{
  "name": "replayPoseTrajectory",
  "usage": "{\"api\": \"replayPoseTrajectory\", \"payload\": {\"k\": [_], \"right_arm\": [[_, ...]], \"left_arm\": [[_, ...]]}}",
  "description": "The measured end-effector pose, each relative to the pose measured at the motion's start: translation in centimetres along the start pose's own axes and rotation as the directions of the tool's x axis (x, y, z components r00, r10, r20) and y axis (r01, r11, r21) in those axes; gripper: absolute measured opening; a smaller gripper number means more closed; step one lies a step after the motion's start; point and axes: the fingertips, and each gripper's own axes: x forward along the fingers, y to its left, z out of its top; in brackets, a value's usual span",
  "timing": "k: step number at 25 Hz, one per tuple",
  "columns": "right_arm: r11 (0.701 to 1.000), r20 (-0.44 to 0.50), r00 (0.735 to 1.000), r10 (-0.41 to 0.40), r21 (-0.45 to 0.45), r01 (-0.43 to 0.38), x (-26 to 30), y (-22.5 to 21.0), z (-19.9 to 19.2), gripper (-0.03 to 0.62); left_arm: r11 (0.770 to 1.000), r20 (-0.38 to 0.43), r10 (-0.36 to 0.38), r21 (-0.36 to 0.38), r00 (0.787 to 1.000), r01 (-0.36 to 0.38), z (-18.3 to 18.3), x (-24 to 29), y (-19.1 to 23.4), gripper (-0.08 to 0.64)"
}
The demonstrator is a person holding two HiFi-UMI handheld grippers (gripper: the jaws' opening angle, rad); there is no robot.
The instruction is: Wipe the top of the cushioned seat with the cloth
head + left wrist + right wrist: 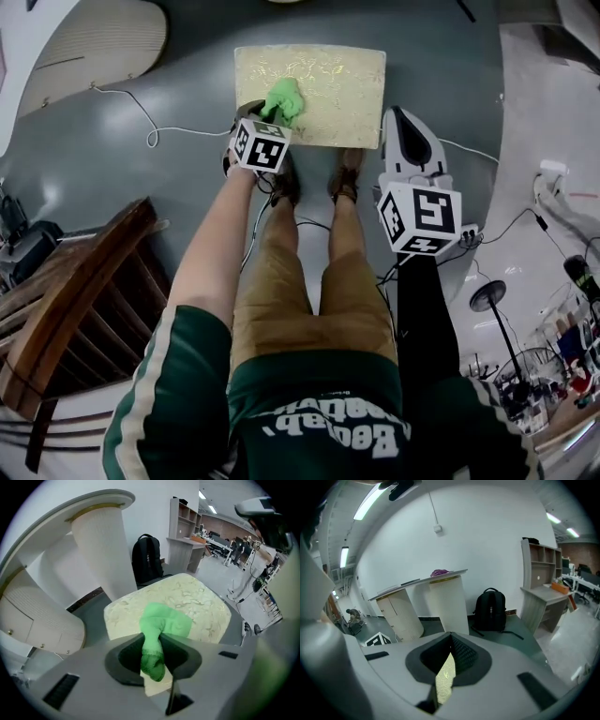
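The cushioned seat (323,89) is a cream, patterned rectangular pad low on the grey floor, in front of the person's feet. A bright green cloth (284,98) lies bunched on its near left part. My left gripper (270,117) is shut on the cloth's near end; in the left gripper view the cloth (154,641) runs from between the jaws out onto the seat (197,597). My right gripper (401,127) hovers just off the seat's right edge, shut with nothing in it. In the right gripper view its jaws (451,638) meet, and a sliver of seat (446,674) shows below.
The person's shoes (286,183) stand just before the seat. A white cable (150,131) loops over the floor at left. A wooden slatted piece (84,309) stands at near left. A curved white counter (101,550) and a black backpack (147,557) lie beyond the seat.
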Motion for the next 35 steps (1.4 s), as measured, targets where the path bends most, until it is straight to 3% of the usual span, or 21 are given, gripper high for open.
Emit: {"api": "replayPoseTrajectory", "payload": {"k": [7,12,17,22,27,35], "right_arm": [[0.999,-0.012,1.000,0.016,-0.029,-0.017,2.0,4.9,0.3,0.008],[0.999,-0.004,1.000,-0.013,-0.040,0.013,2.3,7.2,0.8,0.008],[0.997,0.011,0.997,-0.073,-0.027,0.073,2.1,7.5,0.9,0.008],[0.991,0.016,0.991,-0.130,-0.015,0.131,0.5,7.3,0.9,0.008],[0.988,0.017,0.988,-0.156,-0.016,0.156,-1.0,6.3,0.4,0.008],[0.988,0.015,0.988,-0.151,-0.013,0.151,-2.8,3.1,-0.7,0.008]], "left_arm": [[0.997,-0.043,0.059,-0.050,0.997,-0.062,-5.5,-1.6,7.4,0.101],[0.993,-0.138,0.097,-0.046,0.986,-0.104,-10.5,-2.2,11.4,0.100],[0.996,-0.161,0.075,-0.034,0.984,-0.081,-13.2,-2.4,13.0,0.100],[0.997,-0.089,0.064,-0.025,0.994,-0.066,-12.0,-4.0,13.8,0.100],[0.996,0.063,0.081,-0.046,0.995,-0.079,-8.1,-7.5,13.6,0.100],[1.000,0.190,-0.008,-0.003,0.982,0.008,-2.3,-9.3,4.5,0.100]]}}
